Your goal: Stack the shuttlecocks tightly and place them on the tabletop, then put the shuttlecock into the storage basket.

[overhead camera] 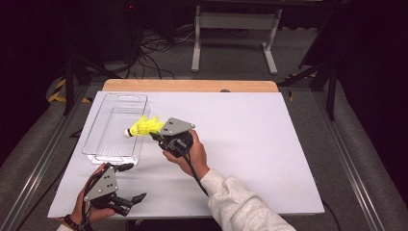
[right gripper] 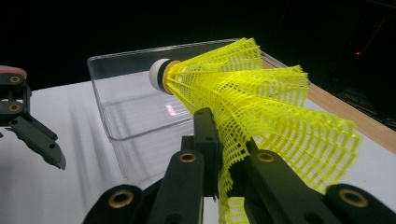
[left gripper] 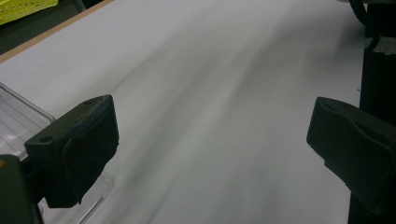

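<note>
- The left gripper [overhead camera: 126,184] is resting low on the smooth white table [overhead camera: 250,144], its blocky black jaws standing wide apart with nothing between them.
- A clear, rectangular plastic bin [overhead camera: 115,126] is sitting just beyond it.
- The right gripper [overhead camera: 155,136] is pinching the yellow mesh skirt of a shuttlecock [right gripper: 243,98], jaws nearly closed, its white cork tip pointing over the bin's rim.

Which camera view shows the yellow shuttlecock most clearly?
The right gripper view: the shuttlecock is close, its net skirt pinched between the right gripper jaws. The high view shows it small over the clear bin. The left gripper view gives no clear sight of it.
</note>
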Demonstrator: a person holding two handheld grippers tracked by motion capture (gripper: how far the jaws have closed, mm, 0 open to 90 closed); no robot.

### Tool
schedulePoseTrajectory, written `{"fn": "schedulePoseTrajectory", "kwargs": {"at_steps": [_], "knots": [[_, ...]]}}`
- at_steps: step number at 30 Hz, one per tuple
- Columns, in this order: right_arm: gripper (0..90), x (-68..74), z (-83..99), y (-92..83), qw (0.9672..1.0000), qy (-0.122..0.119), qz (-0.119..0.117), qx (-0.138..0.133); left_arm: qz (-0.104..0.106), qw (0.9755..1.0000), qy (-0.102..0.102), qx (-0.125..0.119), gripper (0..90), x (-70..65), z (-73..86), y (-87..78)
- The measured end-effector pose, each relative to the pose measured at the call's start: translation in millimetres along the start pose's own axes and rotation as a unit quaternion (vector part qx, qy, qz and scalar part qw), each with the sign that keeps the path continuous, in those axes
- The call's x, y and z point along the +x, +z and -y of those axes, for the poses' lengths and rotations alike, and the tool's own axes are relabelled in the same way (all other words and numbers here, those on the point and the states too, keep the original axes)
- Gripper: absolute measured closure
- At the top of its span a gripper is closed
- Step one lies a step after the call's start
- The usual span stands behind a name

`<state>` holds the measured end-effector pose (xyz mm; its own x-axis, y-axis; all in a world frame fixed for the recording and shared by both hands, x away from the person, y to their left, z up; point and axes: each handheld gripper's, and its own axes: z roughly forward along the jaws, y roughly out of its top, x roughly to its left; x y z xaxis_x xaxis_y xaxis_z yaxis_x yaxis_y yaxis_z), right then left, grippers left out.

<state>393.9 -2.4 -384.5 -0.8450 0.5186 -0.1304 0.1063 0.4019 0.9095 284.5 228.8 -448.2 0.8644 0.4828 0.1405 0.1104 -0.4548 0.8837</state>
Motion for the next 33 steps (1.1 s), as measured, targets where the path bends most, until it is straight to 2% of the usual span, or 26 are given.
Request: {"fn": "schedulePoseTrajectory", "kwargs": {"at_steps": [16,33], "knots": [[87.7,5.9,0.8,15.2,0.9998,0.007,-0.018,0.002,0.004,1.0000,-0.009,0.000,3.0,4.0,3.6,0.3],[87.7,8.7,-7.3,21.0,0.9998,-0.003,-0.017,0.004,0.002,1.0000,-0.006,-0.005,3.0,3.3,2.1,-1.2]]}}
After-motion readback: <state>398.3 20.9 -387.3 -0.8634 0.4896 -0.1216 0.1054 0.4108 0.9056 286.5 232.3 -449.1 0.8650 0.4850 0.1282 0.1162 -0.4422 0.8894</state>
